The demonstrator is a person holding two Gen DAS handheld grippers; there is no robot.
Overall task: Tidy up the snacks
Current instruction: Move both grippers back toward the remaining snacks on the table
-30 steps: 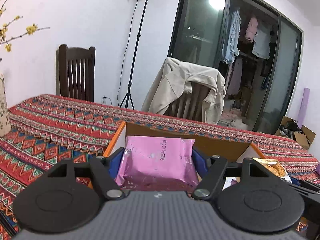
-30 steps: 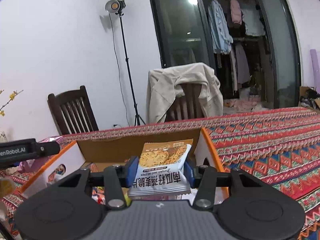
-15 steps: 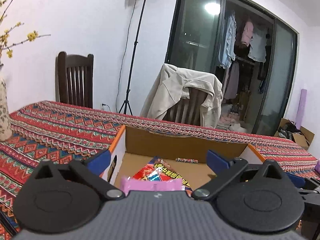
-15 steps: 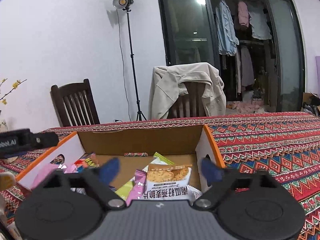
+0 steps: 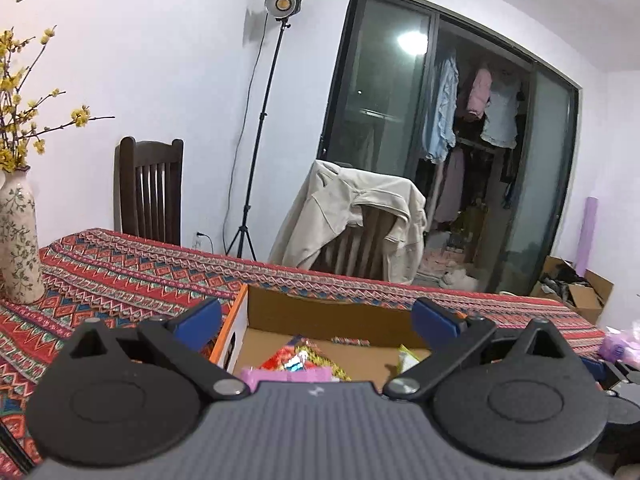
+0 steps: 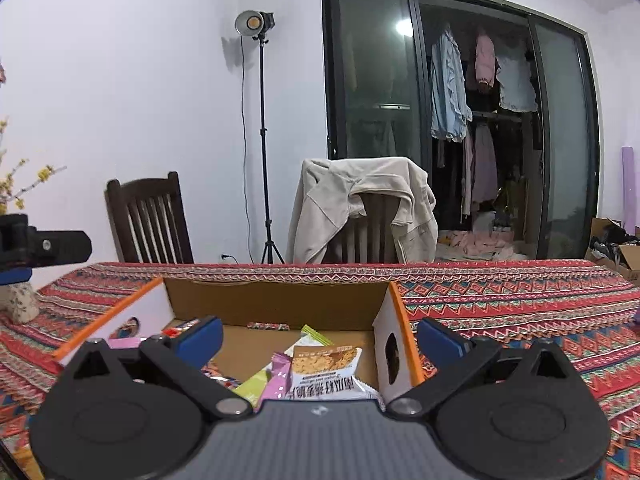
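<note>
An open cardboard box (image 5: 234, 328) with orange edges and white sides stands on the patterned tablecloth. In the left wrist view my left gripper (image 5: 316, 318) hangs open above the box's near side, nothing between its blue pads. Below it a pink packet (image 5: 286, 374) lies on a red snack bag (image 5: 296, 356). In the right wrist view my right gripper (image 6: 320, 336) is over the same box (image 6: 390, 344), its jaws opening and empty. A tan oat-crisp packet (image 6: 324, 368) rests under it among a pink sachet (image 6: 280, 376) and a green one (image 6: 316, 336).
A flowered vase (image 5: 18, 240) stands on the table at the left. Behind the table are a dark wooden chair (image 5: 148, 192), a light stand (image 5: 256, 160) and a chair draped with a beige jacket (image 5: 352, 220). A pink bag (image 5: 620, 344) lies at the right.
Both grippers opened and let go: the pink packet and the oat-crisp packet dropped into the box. Both grippers then drew back and rose a little.
</note>
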